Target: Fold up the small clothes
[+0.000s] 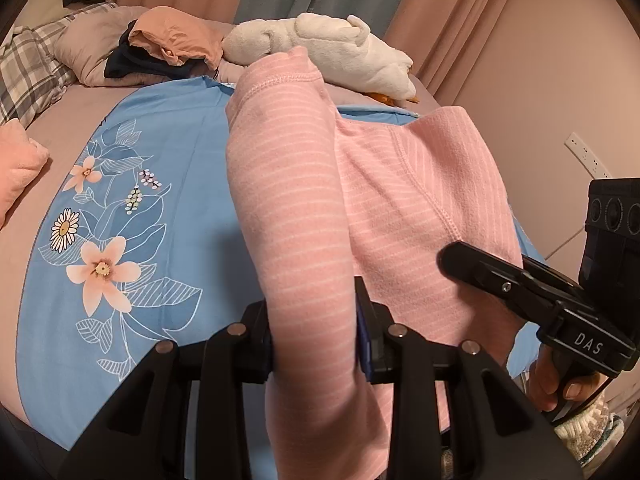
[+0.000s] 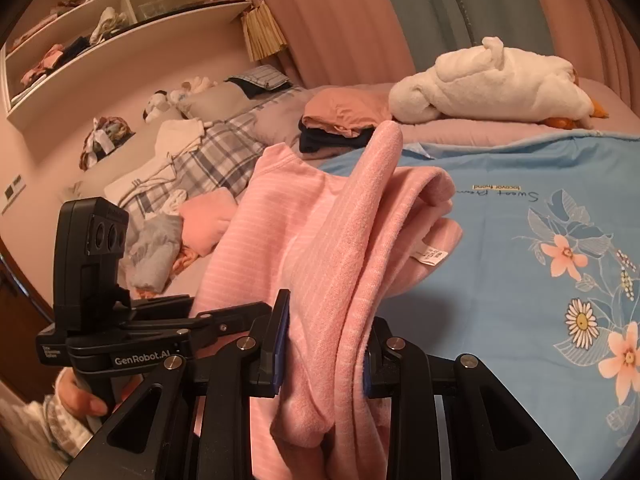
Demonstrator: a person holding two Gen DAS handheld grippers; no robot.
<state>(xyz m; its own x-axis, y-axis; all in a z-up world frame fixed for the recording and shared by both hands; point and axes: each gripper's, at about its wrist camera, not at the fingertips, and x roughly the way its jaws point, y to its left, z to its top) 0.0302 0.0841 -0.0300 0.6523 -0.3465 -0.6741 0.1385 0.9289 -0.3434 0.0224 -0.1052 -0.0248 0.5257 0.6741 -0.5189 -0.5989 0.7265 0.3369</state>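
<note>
Both claws, left claw [image 1: 316,344] and right claw [image 2: 322,354], clamp bunched pink striped fleece garment [image 1: 400,200]; uneven pulls could skew the fold.

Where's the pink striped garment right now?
The pink striped garment is held up over the blue floral sheet, pinched in both the left gripper and the right gripper, with the white plush goose beyond.

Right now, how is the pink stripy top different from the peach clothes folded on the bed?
The pink striped top is held up, bunched, by the left gripper and right gripper; the folded peach garment lies flat on a dark one. The top has white stripes; the peach garment is plain. Both are pinkish clothes.
</note>
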